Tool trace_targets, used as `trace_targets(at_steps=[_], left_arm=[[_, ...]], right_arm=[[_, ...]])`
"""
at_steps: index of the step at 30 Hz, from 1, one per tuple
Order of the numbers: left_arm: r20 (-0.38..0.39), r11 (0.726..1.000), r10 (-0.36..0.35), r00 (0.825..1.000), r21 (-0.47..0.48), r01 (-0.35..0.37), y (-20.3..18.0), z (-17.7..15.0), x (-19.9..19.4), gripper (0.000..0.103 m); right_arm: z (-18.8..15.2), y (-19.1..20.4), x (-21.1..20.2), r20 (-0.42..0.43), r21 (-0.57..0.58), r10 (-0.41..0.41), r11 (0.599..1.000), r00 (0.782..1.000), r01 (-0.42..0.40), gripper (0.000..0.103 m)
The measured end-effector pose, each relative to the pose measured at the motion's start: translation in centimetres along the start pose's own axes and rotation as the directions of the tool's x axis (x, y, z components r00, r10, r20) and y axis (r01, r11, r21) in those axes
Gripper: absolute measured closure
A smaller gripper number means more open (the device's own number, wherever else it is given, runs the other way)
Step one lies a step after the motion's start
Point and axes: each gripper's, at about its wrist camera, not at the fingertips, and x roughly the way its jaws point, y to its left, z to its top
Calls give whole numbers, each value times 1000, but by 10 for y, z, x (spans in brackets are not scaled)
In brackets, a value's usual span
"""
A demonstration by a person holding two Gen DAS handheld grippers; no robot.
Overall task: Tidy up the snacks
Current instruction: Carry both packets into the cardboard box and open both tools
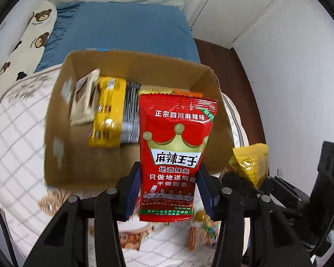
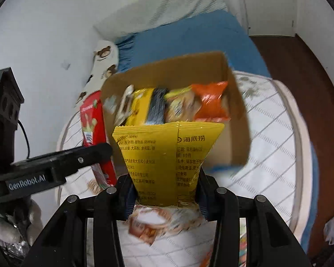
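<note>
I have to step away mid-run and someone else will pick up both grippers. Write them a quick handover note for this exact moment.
Left gripper: shut on the red spicy-strip packet, held upright in front of the cardboard box.
Right gripper: shut on the yellow packet, also held up near the box.
Box sits on the mattress; a row of snacks already stands inside, including a yellow pack and an orange pack.
Done: several snacks boxed.
Left: put both held packets in the box, then collect the loose snacks still on the mattress below the grippers.
</note>
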Motion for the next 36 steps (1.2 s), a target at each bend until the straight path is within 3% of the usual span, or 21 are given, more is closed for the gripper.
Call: trace_targets(at_steps=[7,17,18,19,20,21,22,30,36], left_arm=[[-155,997,12,988,-78,-24,5,60,83,58],[-282,993,33,959,-98,-63,12,61,141,56],[-294,991,51,955,-106,-86,15,60,145,54],[-302,989,57,952,-113,-95,17,59,147,51],[-311,989,56,949,-116,-96,17,62,151,46],[-318,989,56,946,-112,-96,16,63,154,30],[-318,989,69,946,-100,-106,16,63,155,22],[-231,988,128,964,-53,-144,15,64,136,22],[-114,981,190,975,-25,-194,16,50,102,21]], right_arm=[[48,-27,56,-97,21,-76,997,992,78,55],[52,-44,111,-221,14,-104,994,970,110,54],[52,-47,118,-250,27,-103,993,963,113,52],[52,-49,122,-270,38,-103,992,957,117,40],[52,-50,124,-287,45,-103,992,952,121,21],[52,-51,127,-292,47,-104,991,951,123,15],[52,-51,127,-289,44,-107,991,951,125,15],[53,-40,125,-278,6,-159,986,947,167,9],[53,-35,114,-238,-17,-196,980,951,197,9]])
